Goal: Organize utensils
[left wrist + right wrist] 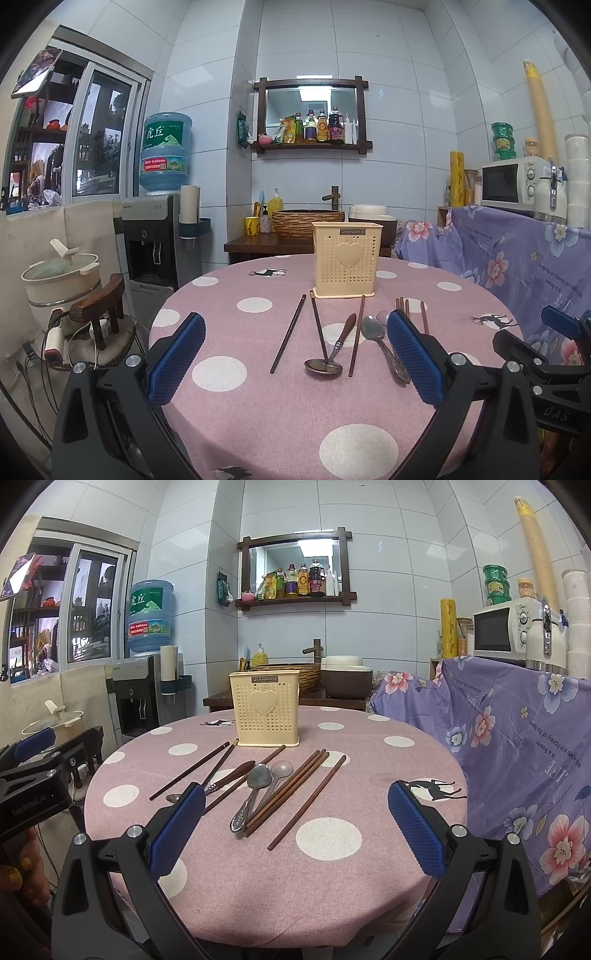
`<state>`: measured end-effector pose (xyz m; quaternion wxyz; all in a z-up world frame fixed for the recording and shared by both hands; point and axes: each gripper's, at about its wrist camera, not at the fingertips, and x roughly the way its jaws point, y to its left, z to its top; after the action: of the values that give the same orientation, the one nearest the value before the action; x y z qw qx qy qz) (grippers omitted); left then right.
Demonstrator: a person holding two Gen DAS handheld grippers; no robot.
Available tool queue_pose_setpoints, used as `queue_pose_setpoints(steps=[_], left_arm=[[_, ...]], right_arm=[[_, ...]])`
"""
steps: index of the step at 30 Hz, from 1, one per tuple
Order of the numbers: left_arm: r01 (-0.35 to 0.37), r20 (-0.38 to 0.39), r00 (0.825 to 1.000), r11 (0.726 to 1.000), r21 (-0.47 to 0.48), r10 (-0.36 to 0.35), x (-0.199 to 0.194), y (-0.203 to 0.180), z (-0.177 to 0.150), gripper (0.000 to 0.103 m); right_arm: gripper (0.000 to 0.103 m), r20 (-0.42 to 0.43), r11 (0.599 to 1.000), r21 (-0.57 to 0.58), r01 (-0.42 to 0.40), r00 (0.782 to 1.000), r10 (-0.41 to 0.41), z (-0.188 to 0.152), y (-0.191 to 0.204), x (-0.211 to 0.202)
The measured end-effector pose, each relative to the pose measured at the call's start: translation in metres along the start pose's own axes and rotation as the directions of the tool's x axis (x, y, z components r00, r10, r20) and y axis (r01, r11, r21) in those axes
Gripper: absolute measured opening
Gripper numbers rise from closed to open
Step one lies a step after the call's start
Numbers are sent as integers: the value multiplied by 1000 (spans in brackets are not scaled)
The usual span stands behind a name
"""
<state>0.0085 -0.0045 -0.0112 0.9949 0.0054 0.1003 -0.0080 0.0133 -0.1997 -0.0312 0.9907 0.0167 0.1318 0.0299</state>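
Cream plastic, the perforated utensil holder stands upright at the far side of the pink dotted table, and nothing seems to be in it yet. Chopsticks and spoons lie scattered just before it, untouched. Both the left gripper and right gripper hover spread wide, holding nothing.

Brown chopsticks and metal spoons flat, scattered before upright cream perforated holder
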Motion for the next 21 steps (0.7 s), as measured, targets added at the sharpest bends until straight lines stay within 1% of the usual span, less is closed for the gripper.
queue_pose_setpoints(steps=[10, 15, 18, 21], left_arm=[[-6, -23, 1000, 1000, 2, 6, 8, 4, -4, 98], [10, -110, 994, 1000, 1, -10, 37, 14, -6, 98], [23, -176, 984, 1000, -11, -25, 63, 21, -4, 98], [39, -215, 976, 999, -15, -41, 84, 26, 0, 98]], right_arm=[[98, -19, 1000, -6, 8, 1000, -8, -2, 0, 7], [98, -79, 999, -21, 39, 996, -41, 1, -5, 32], [98, -135, 998, -15, 57, 989, -59, 7, -11, 54], [98, -192, 998, -5, 64, 979, -63, 13, -18, 78]])
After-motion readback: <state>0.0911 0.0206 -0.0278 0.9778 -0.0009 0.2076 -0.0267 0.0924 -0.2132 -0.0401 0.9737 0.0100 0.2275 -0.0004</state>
